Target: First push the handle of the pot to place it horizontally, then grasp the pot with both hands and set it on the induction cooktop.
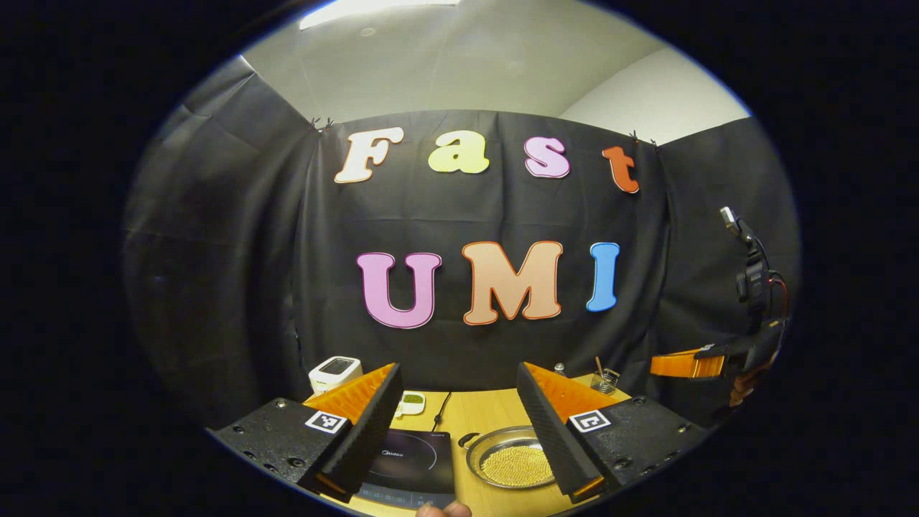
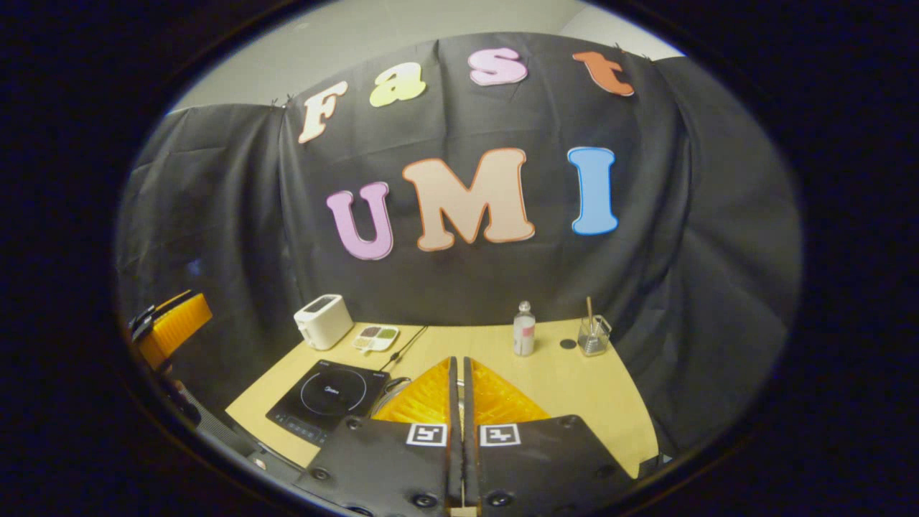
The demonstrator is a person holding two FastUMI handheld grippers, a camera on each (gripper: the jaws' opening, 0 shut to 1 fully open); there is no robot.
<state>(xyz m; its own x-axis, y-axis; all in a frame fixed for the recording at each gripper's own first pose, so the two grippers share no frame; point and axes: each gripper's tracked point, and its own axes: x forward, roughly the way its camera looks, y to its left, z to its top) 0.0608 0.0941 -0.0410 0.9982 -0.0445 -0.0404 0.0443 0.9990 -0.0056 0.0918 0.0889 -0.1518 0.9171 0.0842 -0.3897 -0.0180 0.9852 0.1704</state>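
Note:
In the left gripper view a shallow metal pot holding yellow grains sits on the wooden table, just right of the black induction cooktop. A small loop handle sticks out from its left rim. My left gripper hovers above both, open and holding nothing. Farther off at the right edge is the other gripper. In the right gripper view my right gripper is shut with nothing between its fingers. It hides most of the pot. The cooktop lies to its left.
A white toaster and a small divided dish stand behind the cooktop, with a cable running back to the wall. A bottle and a glass holder with a stick stand at the table's back right.

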